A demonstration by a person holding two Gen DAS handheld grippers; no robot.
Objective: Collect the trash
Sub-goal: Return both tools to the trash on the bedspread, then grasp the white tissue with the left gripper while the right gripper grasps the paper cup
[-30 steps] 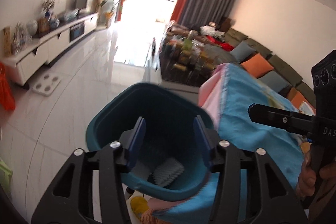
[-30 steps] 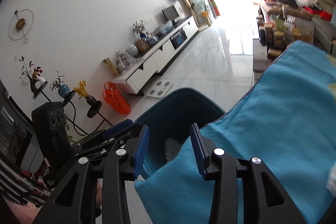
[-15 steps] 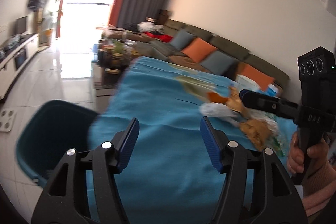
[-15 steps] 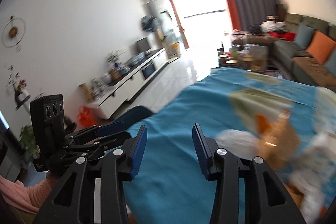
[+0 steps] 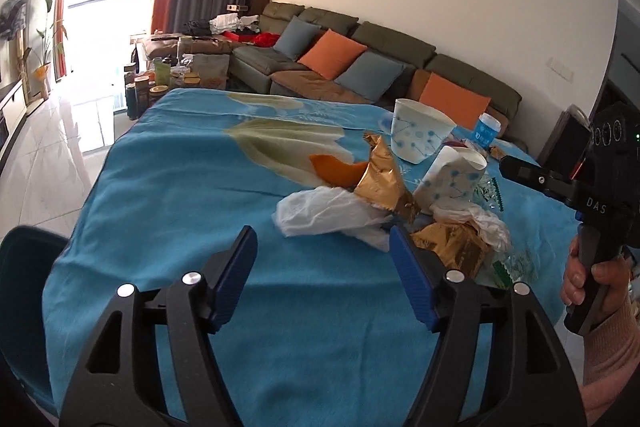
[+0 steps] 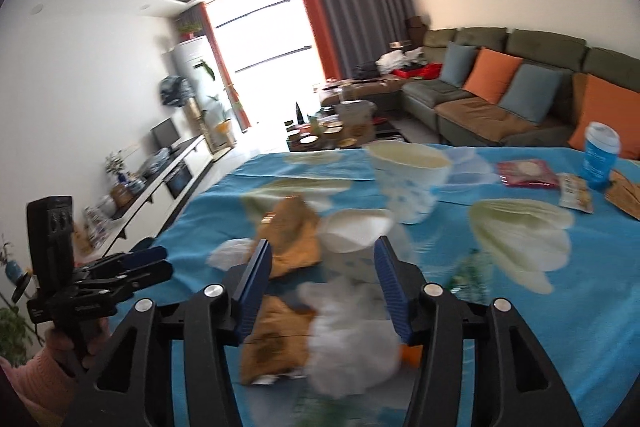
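Blue tablecloth (image 5: 168, 195) (left half bare) holds trash (image 5: 340, 211).

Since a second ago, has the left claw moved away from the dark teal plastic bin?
Yes. The left claw has swung right, from over the dark teal plastic bin to the blue cloth-covered table.

A heap of trash lies on the blue cloth-covered desk (image 5: 168, 195): a crumpled white plastic bag (image 5: 328, 213) at its 9 o'clock edge, a gold foil wrapper (image 5: 382, 179) standing crumpled at centre, another gold wrapper (image 5: 452, 247) at 5 o'clock, and two white, blue-patterned paper cups (image 5: 420, 135) upright toward 1 o'clock.
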